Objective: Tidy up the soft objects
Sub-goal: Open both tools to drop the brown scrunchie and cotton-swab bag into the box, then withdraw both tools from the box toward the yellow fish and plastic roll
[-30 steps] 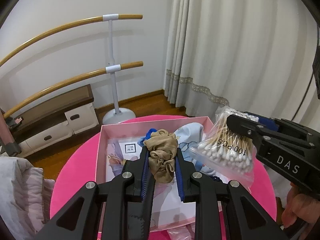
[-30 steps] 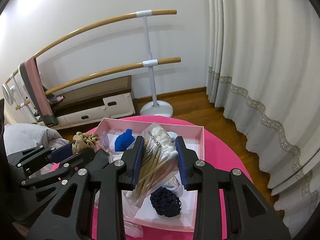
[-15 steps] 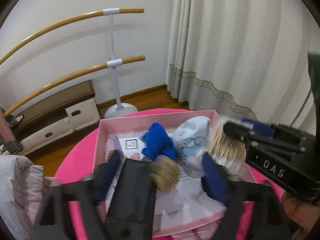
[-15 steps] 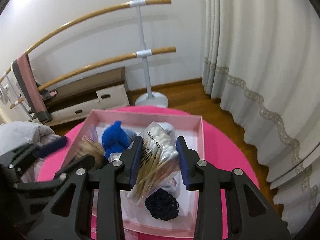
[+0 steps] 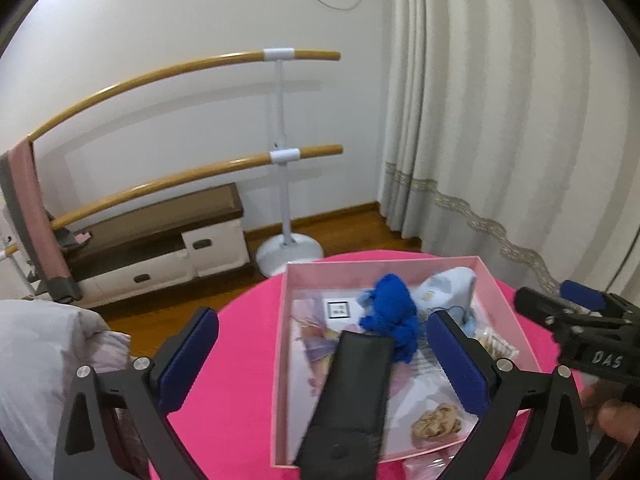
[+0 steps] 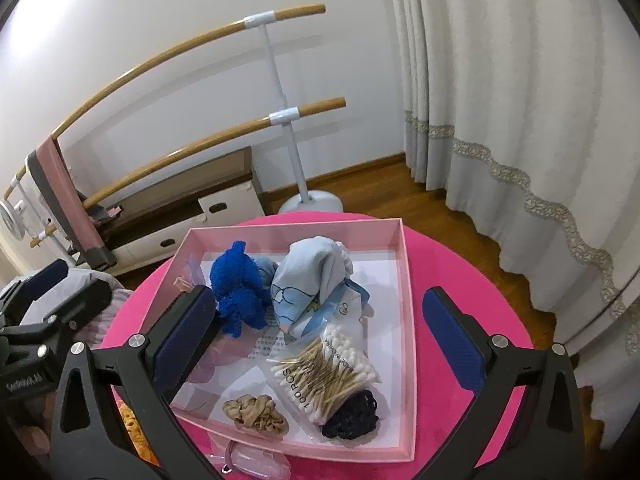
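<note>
1. Settling the soft things inside the pink box [image 6: 404,280] is the step in hand: the beige scrunchie [image 6: 256,416] lies at the near edge of the box floor, and the bag of cotton swabs [image 6: 324,372] rests just beside it, its lower end lapping onto the dark scrunchie [image 6: 352,420].
2. Further in sit the blue knitted piece [image 6: 238,290] and the light blue cloth [image 6: 312,292], touching each other.
3. The left gripper [image 5: 320,356] has its jaws opening to full width, with nothing between the pads; the right gripper [image 6: 320,348] likewise is opening and grips nothing, the swab bag lying free below it.
4. I judge the release done; a good finish means lifting both grippers straight up, so no pad snags the bag or the cloth.
5. Things remain outside the box on the pink counter [image 6: 448,264]: a clear pinkish item [image 6: 256,460] at the near wall looks the likeliest next pick.
6. Approach it low and from the open side, clear of the box wall.
</note>
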Demonstrator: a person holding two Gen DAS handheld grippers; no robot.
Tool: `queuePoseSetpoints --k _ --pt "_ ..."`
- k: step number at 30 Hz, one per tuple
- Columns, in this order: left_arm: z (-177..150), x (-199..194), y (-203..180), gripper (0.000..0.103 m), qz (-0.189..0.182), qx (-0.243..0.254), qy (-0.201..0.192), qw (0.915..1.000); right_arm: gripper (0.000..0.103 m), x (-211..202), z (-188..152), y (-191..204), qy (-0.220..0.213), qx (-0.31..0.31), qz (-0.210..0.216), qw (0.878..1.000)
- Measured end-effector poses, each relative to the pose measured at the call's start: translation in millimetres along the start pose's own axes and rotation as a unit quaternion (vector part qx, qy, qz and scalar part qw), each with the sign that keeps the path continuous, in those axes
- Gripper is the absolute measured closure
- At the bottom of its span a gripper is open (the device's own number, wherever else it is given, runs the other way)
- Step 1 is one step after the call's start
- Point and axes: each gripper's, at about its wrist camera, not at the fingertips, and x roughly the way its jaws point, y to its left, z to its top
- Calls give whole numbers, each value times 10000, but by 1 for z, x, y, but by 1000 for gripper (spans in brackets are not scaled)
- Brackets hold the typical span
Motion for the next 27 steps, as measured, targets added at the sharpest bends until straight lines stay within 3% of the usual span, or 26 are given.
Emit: queuePoseSetpoints --k 14,27 --pt "-39 -53 14 0 220 -31 -312 9993 0 -57 -11 21 -452 -130 -22 9989" --pt "-80 -110 15 0 326 -52 -380 9987 0 -106 -48 37 -739 -202 -137 9970"
